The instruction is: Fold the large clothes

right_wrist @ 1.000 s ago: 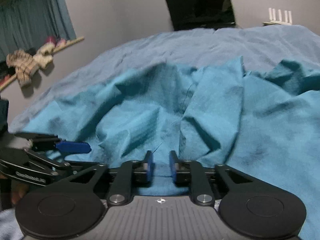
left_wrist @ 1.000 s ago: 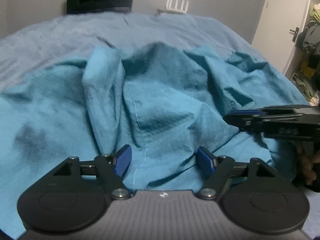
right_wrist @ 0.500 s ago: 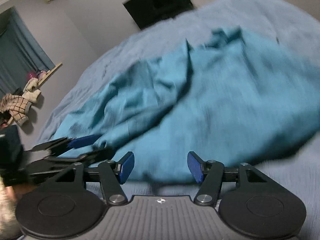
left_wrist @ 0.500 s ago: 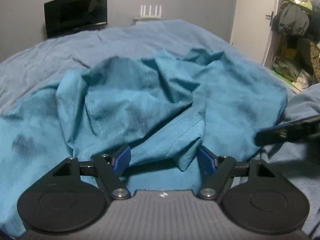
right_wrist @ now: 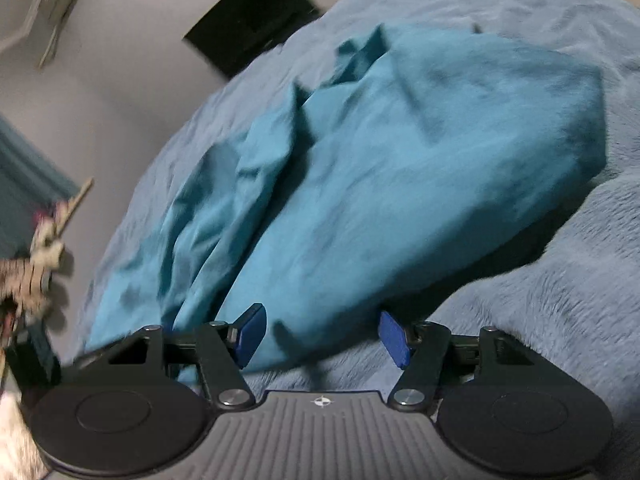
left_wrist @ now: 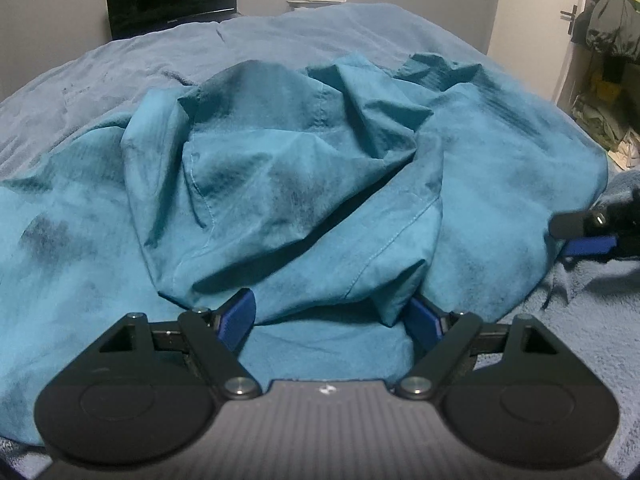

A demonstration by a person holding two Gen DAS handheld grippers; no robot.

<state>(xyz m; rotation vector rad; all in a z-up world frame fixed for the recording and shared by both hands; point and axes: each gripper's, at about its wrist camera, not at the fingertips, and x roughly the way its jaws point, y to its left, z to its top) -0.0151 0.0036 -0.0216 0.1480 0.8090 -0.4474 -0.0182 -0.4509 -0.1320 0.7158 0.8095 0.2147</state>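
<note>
1. Teal garment lies crumpled on the blue bed cover, ahead of both jaws.
2. Left gripper: jaws spread, just been opening; a hemmed fold sags between the pads, not pinched.
3. Right gripper: jaws spread, just been opening; the garment's near edge sits between them, ungripped.
4. Right gripper also shows at the right edge of the left view, just beside the garment.

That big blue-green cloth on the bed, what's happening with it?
A person is folding a large teal garment that lies crumpled on a blue-grey bedspread. They hold a hand-held gripper in each hand. The left hand-held gripper is open at the garment's near edge, with a fold of cloth between its blue pads but not pinched. The right hand-held gripper has just been opening and sits open at the garment's other side, gripping nothing. Right now nothing is held, and the garment is not folded yet.
</note>
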